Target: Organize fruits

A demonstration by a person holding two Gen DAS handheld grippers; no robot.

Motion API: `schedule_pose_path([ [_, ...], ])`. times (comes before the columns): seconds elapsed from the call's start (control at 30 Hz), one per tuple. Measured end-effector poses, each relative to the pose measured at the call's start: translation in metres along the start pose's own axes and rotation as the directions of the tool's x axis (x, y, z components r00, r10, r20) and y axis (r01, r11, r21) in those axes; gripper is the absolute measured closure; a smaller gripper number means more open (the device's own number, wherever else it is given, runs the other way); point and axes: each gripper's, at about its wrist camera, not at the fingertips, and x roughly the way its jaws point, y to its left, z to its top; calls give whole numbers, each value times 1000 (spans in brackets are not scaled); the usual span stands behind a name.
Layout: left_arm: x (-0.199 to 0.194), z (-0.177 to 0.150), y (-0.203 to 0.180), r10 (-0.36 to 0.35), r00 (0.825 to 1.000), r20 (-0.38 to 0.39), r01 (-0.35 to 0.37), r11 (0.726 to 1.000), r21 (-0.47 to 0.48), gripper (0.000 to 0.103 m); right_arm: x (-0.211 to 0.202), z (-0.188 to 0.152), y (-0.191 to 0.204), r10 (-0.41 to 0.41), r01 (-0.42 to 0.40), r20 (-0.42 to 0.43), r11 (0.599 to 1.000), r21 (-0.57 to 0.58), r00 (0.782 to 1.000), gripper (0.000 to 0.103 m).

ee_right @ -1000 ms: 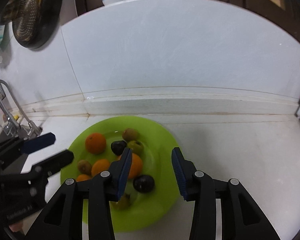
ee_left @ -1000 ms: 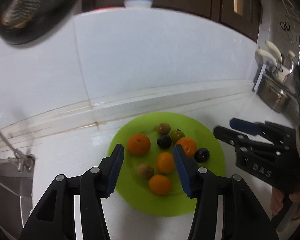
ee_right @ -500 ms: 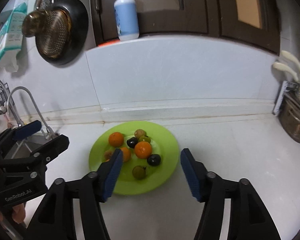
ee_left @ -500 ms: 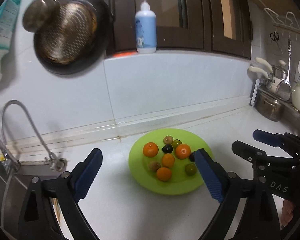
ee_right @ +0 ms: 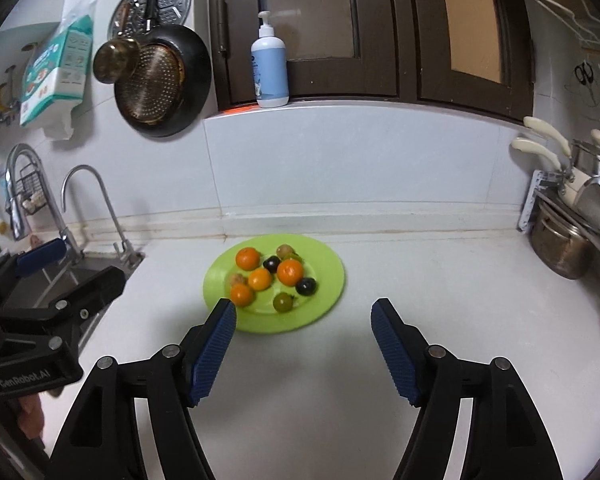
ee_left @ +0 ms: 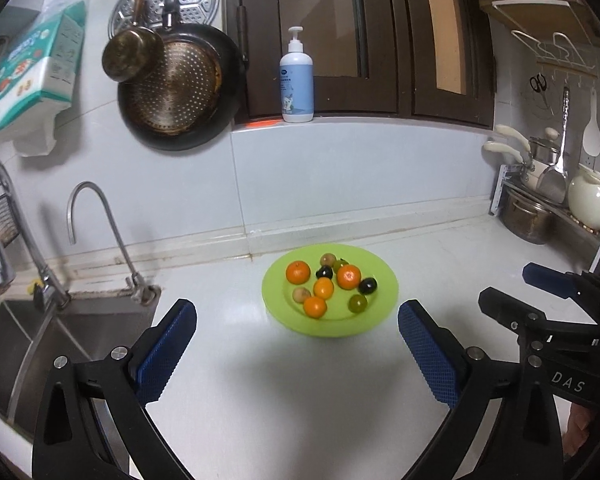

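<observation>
- White kitchen counter [ee_left: 300, 380], steel sink [ee_left: 40, 340] at its left end, pots rack on the right, tiled wall behind.
- Round lime-green plastic plate [ee_left: 386, 280] sits mid-counter near the back wall. All fruit is on it: four small orange mandarins [ee_left: 298, 272], two dark plums [ee_left: 367, 285], a few green and brownish small fruits [ee_left: 357, 303]. Nothing loose on the counter that I can see.
- Left black two-finger gripper with blue ribbed pads [ee_left: 296, 340]: jaws have just been opening, now spread very wide, nothing between them. Plate lies straight ahead of it and apart, past the fingertips.
- Right black gripper, same blue pads [ee_right: 302, 338]: jaws have just been opening, now about half spread, also empty. In its view the plate [ee_right: 332, 292] is ahead and slightly left; the left pad tip lines up with the plate's near rim, no contact.
- Key relation: fruit cluster is forward of both grippers, clear of both. Right looks a bit nearer to the plate; nearest fruit to it is the green one [ee_right: 283, 302] at the front.
- Judgement: sorting onto the plate looks done; both hands read as backed off, released.
</observation>
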Motion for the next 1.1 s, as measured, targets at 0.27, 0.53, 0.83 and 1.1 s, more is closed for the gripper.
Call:
schedule_pose_path([
  [0.27,-53,-20,-16,34,999,21,-34,999,5,0,-52,-21,-5,8,-8,24,1000,-9,1000,32],
  [0.53,-95,-40,-23,39,999,23,-38,999,-5,0,-92,-41,-2,0,0,32,1000,-14,999,27],
  [0.83,-123,-58,-29,61,998,23,-61,998,-9,0,-122,-60,0,18,-17,35,1000,-21,999,27],
  [1.1,-138,-65,-31,75,996,38,-75,997,-6,0,-132,-68,0,34,-33,32,999,-26,999,27],
])
